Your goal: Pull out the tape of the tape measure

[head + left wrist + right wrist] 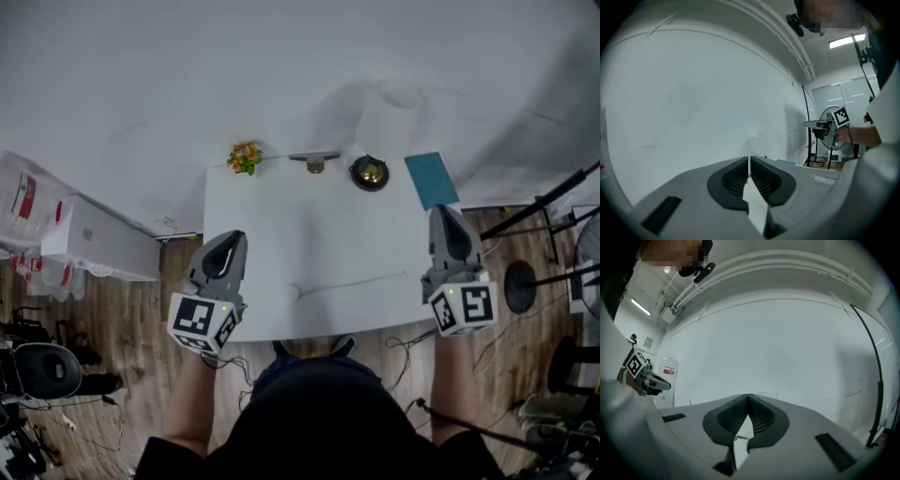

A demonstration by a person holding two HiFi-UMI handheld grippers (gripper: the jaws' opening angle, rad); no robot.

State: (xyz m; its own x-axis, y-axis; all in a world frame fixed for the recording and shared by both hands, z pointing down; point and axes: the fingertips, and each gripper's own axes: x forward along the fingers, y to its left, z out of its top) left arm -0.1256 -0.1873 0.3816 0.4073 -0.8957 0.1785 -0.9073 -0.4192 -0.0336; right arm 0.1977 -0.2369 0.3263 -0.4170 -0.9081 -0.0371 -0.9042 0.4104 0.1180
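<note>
A round black and gold thing [369,172], perhaps the tape measure, lies at the far edge of the white table [272,225]. A thin pale strip [347,281] runs across the table's near part. My left gripper [232,240] is held up over the table's near left corner, jaws shut and empty. Over the right edge my right gripper [442,214] is also shut on nothing. The left gripper view has its closed jaws [749,164] facing a white wall, with the right gripper [829,125] off to the side. In the right gripper view the closed jaws [748,399] face the same wall.
Along the table's far edge are a small flower bunch [245,157], a metal piece [314,162], a white cylinder [389,117] and a teal book [431,179]. A white box [94,239] sits on the floor at left. Black stands [520,286] and cables crowd the right.
</note>
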